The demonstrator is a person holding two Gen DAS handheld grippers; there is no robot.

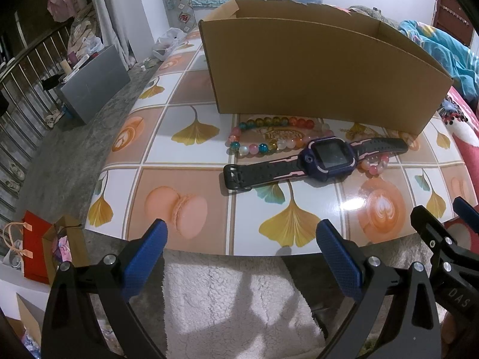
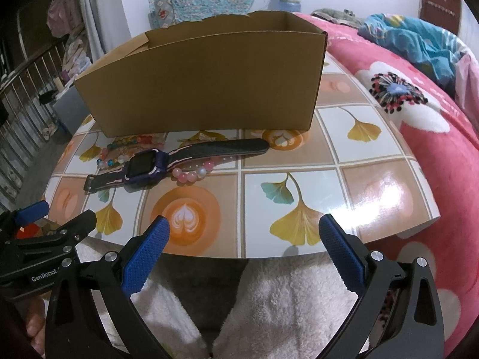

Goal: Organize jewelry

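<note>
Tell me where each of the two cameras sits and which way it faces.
Left wrist: on the left gripper, below the table's near edge, facing the cardboard box; its own open fingers show, and the right gripper at the right.
Right wrist: on the right gripper, further right, facing the same way; its own open fingers show, the left gripper at the left, plus a pink bedspread.
Shared: box, watch, multicoloured bead bracelet, pink bead bracelet.

Hidden behind cardboard and strap

The cardboard box (image 1: 323, 68) front wall conceals its interior; the watch (image 1: 326, 157) covers part of the pink bead bracelet (image 1: 375, 164) beyond the fingers.
</note>
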